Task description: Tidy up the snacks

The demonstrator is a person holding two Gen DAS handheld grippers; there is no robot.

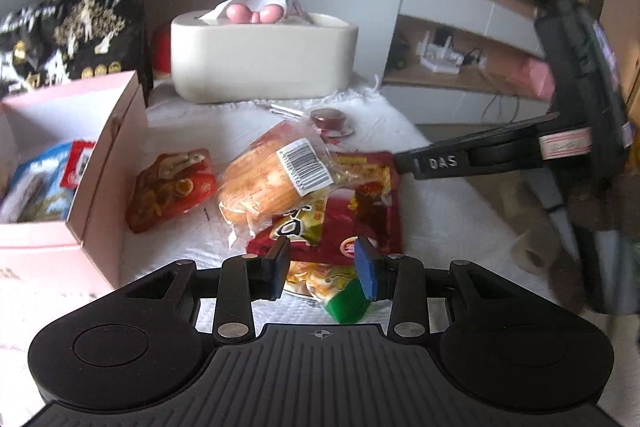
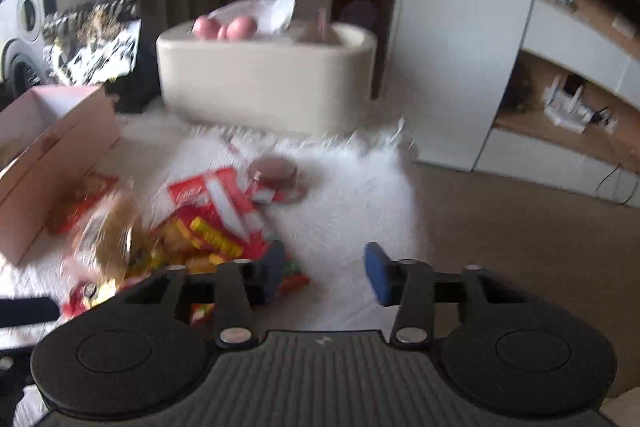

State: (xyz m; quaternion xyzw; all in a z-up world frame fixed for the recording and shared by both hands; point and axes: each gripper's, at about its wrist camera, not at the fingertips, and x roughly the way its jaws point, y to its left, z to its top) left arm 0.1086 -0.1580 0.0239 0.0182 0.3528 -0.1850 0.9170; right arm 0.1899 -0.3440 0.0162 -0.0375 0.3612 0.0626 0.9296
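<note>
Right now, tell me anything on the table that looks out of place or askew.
The snacks are a loose heap beside the pink box, not in it. The wrapped bread roll lies tilted across the red snack bags, and one red packet sits apart. Nothing looks spilled or torn.

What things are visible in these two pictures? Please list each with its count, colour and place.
Pink box: one, pink, open, left side; packets inside.
Bread packet: one, clear wrap, centre, resting on the red packets.
Red snack packet: one, red, beside the box.
Red packets: several, overlapping, centre.
Tissue box: one, cream, at the back.
Black bag: one, black and gold, back left.
Left gripper: open, over packets.
Right gripper: open, empty.
</note>
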